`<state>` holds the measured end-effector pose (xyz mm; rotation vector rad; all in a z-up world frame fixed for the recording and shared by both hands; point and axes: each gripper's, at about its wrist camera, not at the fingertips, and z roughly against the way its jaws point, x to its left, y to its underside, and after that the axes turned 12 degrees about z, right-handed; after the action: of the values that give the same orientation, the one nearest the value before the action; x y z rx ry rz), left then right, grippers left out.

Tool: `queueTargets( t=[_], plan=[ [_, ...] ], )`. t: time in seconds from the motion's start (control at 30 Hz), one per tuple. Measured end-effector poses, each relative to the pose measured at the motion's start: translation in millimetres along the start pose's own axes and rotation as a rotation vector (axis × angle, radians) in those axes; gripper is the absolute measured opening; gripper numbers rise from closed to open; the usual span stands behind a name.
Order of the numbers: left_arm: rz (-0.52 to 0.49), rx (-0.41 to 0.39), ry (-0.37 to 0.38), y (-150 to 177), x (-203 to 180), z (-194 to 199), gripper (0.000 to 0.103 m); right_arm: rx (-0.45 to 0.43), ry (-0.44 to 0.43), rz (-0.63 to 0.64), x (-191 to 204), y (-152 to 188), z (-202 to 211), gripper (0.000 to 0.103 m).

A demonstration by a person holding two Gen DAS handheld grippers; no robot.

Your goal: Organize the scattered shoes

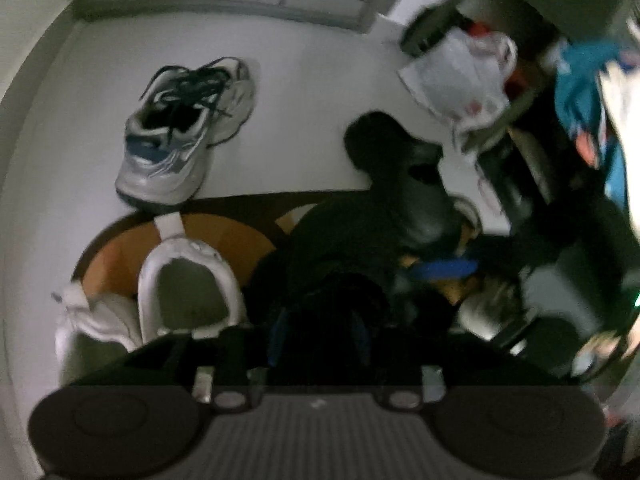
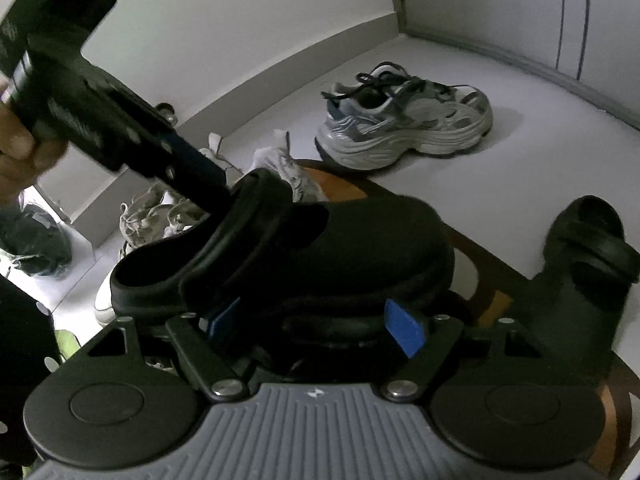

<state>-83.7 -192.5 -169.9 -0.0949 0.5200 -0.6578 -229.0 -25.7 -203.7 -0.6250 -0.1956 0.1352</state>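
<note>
Black clog [image 2: 340, 248] over brown mat [image 2: 344, 190], sole clamped between blue pads [image 2: 404, 332] of right gripper [image 2: 316, 326], jaws set wide. Left gripper [image 1: 320, 332] at heel strap, jaws partly apart, nothing gripped. Second black clog [image 2: 588, 256] at mat edge; grey sneaker [image 2: 404, 120] on floor beyond, well apart.

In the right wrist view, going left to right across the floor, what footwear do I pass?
Cream laced sneakers by the wall → black clog in the middle, in front of the right gripper → grey sneaker further back → second black clog at the right.
</note>
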Motion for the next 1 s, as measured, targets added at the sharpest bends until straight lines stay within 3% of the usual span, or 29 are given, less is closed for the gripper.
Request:
queueTargets(
  t=[0.07, 0.23, 0.33, 0.47, 0.6, 0.77, 0.93, 1.0],
  plan=[
    [0.077, -0.010, 0.009, -3, 0, 0, 0.071, -0.004, -0.007, -0.008, 2, -1, -1, 0.082],
    [0.328, 0.019, -0.005, -7, 5, -24, 0.071, -0.005, -0.019, -0.029, 0, 0, 0, 0.082],
    [0.324, -0.023, -0.083, -12, -3, -31, 0.068, -0.015, -0.017, -0.040, -1, 1, 1, 0.082],
    [0.365, -0.034, -0.116, -18, -8, -37, 0.066, -0.022, -0.006, -0.033, 1, 2, 1, 0.082],
    [0.486, -0.075, -0.152, -11, -11, -32, 0.066, -0.030, -0.011, -0.049, -1, 4, 2, 0.082],
    [0.669, -0.134, -0.092, 20, -10, -14, 0.065, -0.044, -0.017, -0.045, -1, 2, 4, 0.082],
    [0.741, -0.101, -0.078, 28, -10, -41, 0.058, -0.050, -0.018, -0.033, 0, 1, 3, 0.082],
    [0.778, -0.126, -0.083, 32, -11, -54, 0.057, -0.047, -0.006, -0.040, -1, 3, 4, 0.082]
  ],
)
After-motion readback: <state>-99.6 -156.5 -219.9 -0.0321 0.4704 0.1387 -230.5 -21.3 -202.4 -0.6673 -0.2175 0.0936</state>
